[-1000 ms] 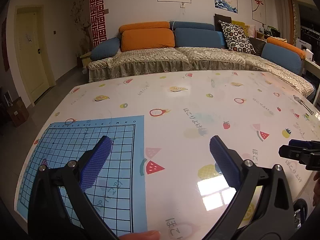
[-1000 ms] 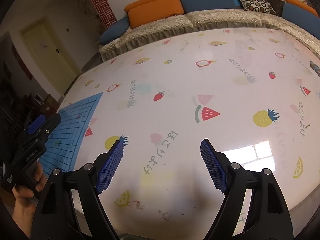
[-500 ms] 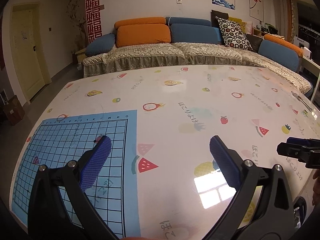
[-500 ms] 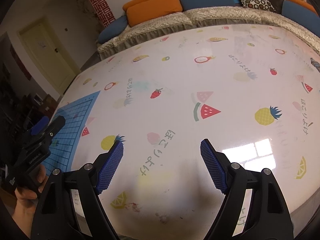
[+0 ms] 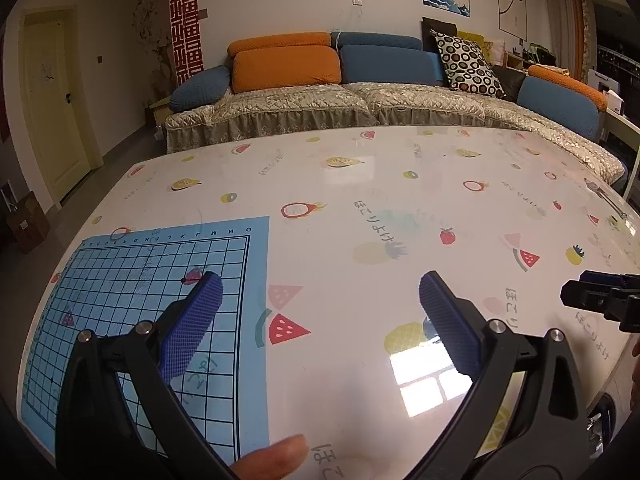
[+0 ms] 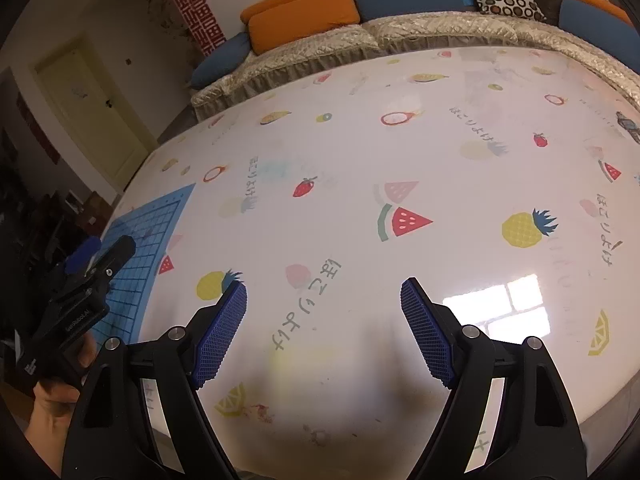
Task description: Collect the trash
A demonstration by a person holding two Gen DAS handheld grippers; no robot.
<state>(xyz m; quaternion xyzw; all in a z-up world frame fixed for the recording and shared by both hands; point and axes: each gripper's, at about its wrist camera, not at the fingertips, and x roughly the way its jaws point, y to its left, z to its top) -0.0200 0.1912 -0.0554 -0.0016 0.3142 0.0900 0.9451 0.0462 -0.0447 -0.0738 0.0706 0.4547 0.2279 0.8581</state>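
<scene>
No trash shows on the table in either view. My left gripper point(image 5: 320, 284) is open and empty, held above the near edge of the fruit-print table point(image 5: 380, 184), partly over a blue grid mat point(image 5: 132, 300). My right gripper point(image 6: 322, 292) is open and empty above the table's near middle. Each gripper shows in the other's view: the right one at the right edge of the left wrist view point(image 5: 600, 300), the left one at the left edge of the right wrist view point(image 6: 80, 292).
A long sofa point(image 5: 360, 108) with orange and blue cushions runs behind the table's far edge. A small dark object point(image 6: 628, 124) lies near the table's right edge. A door point(image 5: 52, 104) stands at the left wall. A brown box point(image 5: 26, 220) sits on the floor.
The left gripper has tilted and shifted a little, so the sofa and grid mat sit slightly differently in its view. The right gripper has drifted slightly forward. Both stayed open.
</scene>
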